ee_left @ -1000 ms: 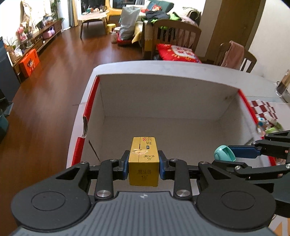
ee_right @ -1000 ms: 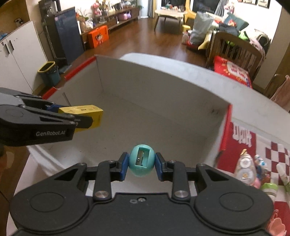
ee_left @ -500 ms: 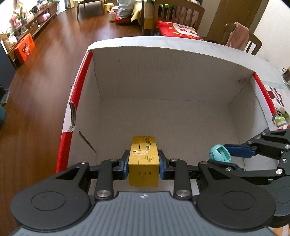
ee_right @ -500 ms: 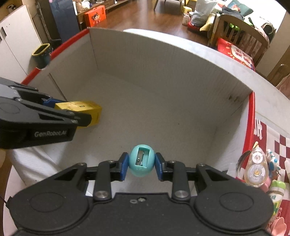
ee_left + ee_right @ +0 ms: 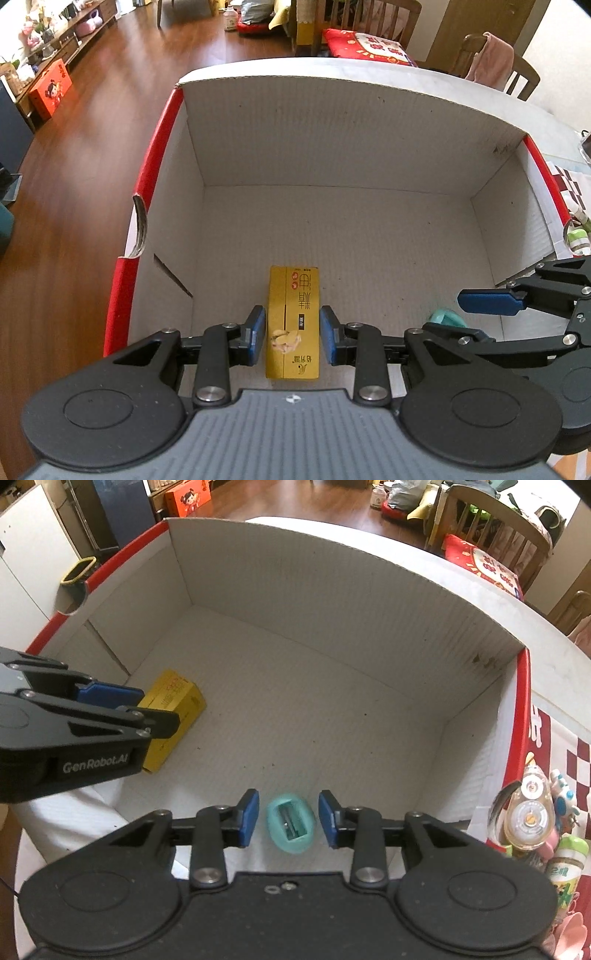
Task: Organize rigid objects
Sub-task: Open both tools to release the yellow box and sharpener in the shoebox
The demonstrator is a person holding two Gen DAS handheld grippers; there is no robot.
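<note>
A yellow box [image 5: 293,295] lies flat on the floor of the white carton with red rims [image 5: 162,147], near its front left. My left gripper [image 5: 293,332] straddles the box, its blue pads standing just off the sides, a thin gap on each. A teal pencil sharpener [image 5: 291,823] rests on the carton floor at the front. The jaws of my right gripper [image 5: 287,821] are opening around it, and neither pad touches it. In the left wrist view the sharpener [image 5: 443,319] peeks out beneath the right gripper's fingers [image 5: 487,301].
Right of the carton, a correction tape roller [image 5: 532,812], small bottles and toys crowd a red-and-white checked cloth [image 5: 576,760]. The carton's walls [image 5: 332,572] rise around both grippers. Wooden floor [image 5: 74,166] lies beyond the left rim and chairs [image 5: 491,62] stand behind.
Both grippers sank deeper into the carton and tipped further down. The yellow box went from held to lying flat on the floor. The right jaws spread and let the sharpener go.
</note>
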